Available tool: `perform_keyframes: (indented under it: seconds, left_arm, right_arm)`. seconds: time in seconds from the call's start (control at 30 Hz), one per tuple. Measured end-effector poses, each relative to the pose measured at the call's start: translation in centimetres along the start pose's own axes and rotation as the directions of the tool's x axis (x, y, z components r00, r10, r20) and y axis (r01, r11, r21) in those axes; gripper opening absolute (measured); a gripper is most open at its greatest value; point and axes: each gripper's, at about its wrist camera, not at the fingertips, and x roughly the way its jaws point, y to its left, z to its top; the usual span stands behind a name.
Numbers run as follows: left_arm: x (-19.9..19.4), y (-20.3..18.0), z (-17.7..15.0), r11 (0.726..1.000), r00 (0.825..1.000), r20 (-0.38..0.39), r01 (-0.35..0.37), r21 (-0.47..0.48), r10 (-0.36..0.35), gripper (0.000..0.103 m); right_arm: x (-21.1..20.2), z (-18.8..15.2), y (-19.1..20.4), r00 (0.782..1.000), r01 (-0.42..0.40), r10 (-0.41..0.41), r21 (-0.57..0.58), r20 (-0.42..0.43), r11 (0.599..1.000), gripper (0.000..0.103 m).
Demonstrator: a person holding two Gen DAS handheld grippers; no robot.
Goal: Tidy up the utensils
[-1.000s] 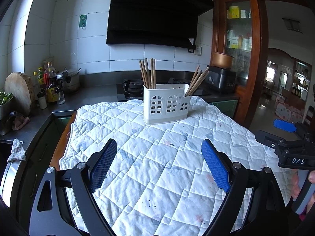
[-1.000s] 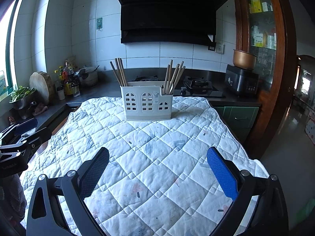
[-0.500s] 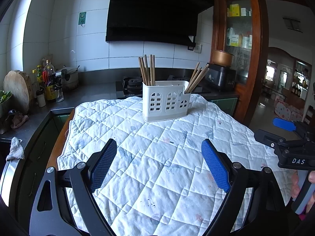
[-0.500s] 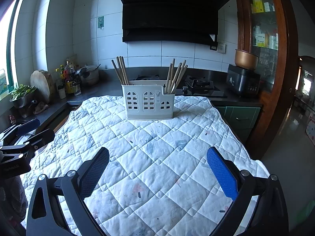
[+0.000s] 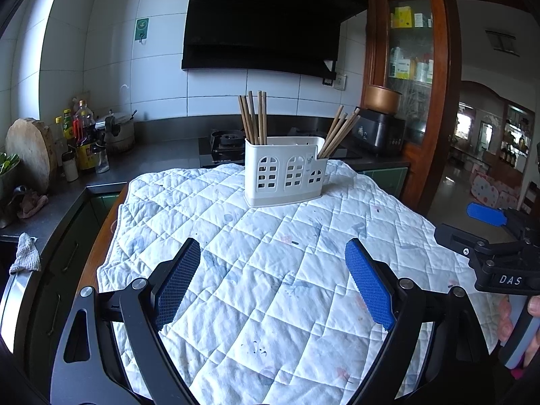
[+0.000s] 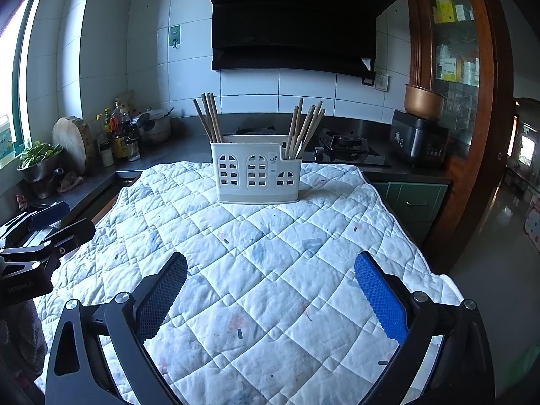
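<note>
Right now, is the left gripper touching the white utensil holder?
Apart. The left wrist view shows the left gripper open over bare quilted cloth, with a wide stretch of cloth between its fingertips and the white utensil holder.

One white plastic utensil caddy with arched cut-out windows (image 6: pixel 258 172) stands ahead of the jaws. It holds two bunches of brown wooden chopsticks: about five at its left end (image 6: pixel 208 118) and about six at its right end (image 6: pixel 305 128).
</note>
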Motion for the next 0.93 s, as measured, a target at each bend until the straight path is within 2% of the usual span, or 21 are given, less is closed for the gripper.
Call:
perform_keyframes:
  seconds: [0.93]
  left_arm:
    - [-0.45,0.05,-0.27,1.0,1.0,0.018,-0.024,-0.004,0.024,0.087]
  right_arm:
    - [0.16,-0.22,-0.01,1.0,-0.003,0.003,-0.004,-0.006,1.0,0.096]
